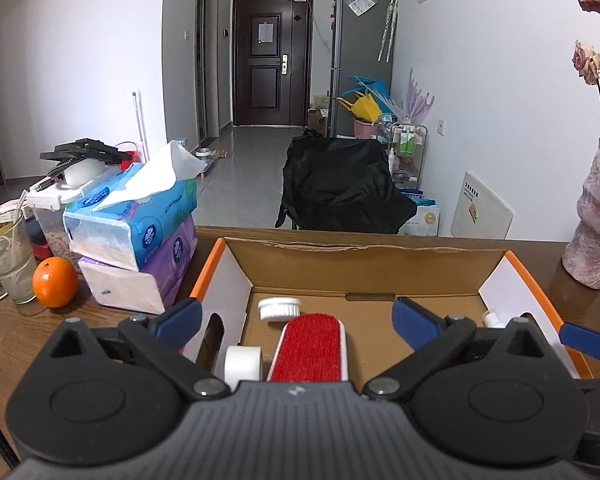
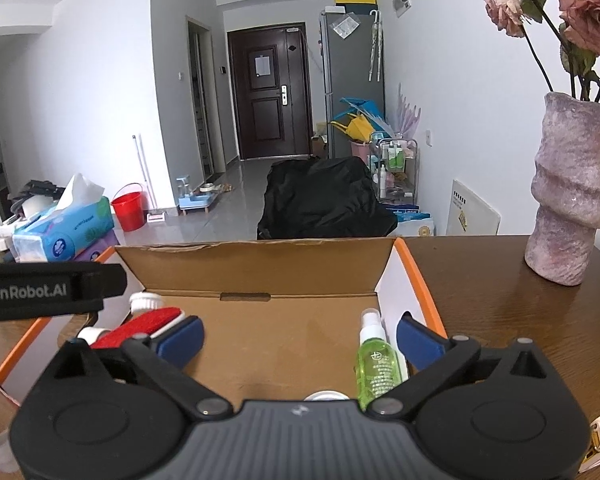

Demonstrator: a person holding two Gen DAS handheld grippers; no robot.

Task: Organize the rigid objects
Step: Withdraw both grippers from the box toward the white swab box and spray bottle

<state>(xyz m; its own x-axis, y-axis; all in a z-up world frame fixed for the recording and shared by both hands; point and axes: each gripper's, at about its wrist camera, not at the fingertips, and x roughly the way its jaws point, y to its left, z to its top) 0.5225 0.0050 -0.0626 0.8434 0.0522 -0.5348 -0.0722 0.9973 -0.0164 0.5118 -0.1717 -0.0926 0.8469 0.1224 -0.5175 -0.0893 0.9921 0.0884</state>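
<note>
Left wrist view: left gripper [image 1: 296, 316] jaws spread apart, empty, over the cardboard box [image 1: 364, 264]; red lint brush [image 1: 310, 346] lies inside the box
Right wrist view: right gripper [image 2: 300, 338] jaws apart, empty; green spray bottle [image 2: 376, 360] inside the box's right wall

I count one cardboard box [image 1: 380, 268] holding one red lint brush [image 1: 310, 348], two white caps [image 1: 279, 309] and one green spray bottle [image 2: 376, 364], with two tissue packs [image 1: 140, 216], one orange [image 1: 55, 282] and one vase [image 2: 568, 192] around it.
</note>
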